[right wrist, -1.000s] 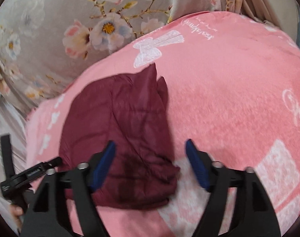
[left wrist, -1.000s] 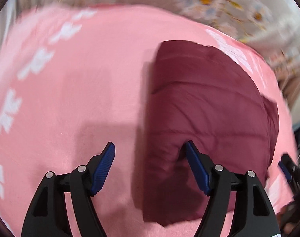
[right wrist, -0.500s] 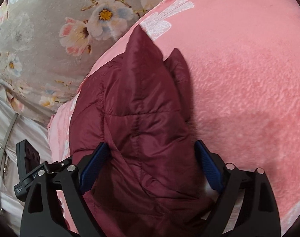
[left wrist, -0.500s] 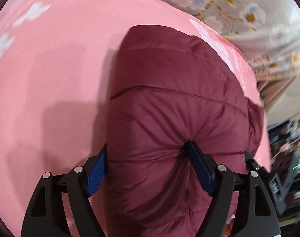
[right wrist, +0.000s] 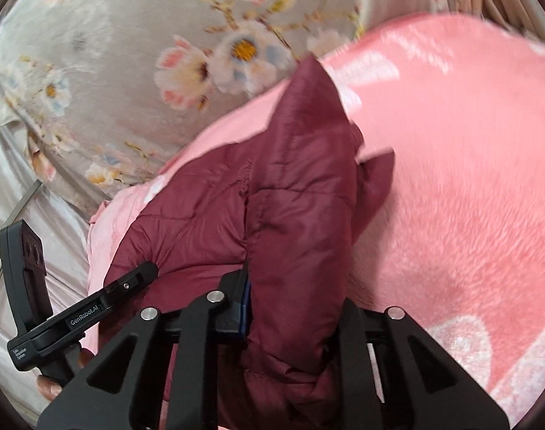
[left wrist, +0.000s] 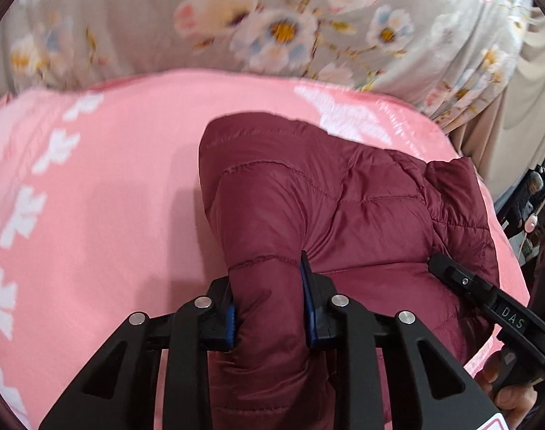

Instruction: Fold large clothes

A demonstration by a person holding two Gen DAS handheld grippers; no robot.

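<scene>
Between its two blue pads the left claw (left wrist: 269,308) is squeezing a fat bunch of the dark red puffy jacket (left wrist: 344,215). Its jaws have just been closing, and the jacket cloth fills the gap and bulges out past both pads. The right claw (right wrist: 290,308) has just been closing too, and it is clamped on another thick bunch of the same jacket; only one of its blue pads shows, since the cloth covers the other.

The jacket looks soft, squashy and light, full of air like a pillow. Its shiny cloth may be slippery, so a thin pinch could slide out. A good place to grab is a thick fold near the end closest to the claws, one claw on each side, and that is about where they hold it now.

Both claws tip downward toward the bed and sit side by side, close together. In the left view the right claw's black arm reaches in from the right, with a person's fingers (left wrist: 512,397) on its handle.

The jacket lies on the pink blanket (left wrist: 111,197), near the blanket's far edge, where the grey flowered cloth (left wrist: 272,28) begins. Its far end points toward that flowered cloth
</scene>
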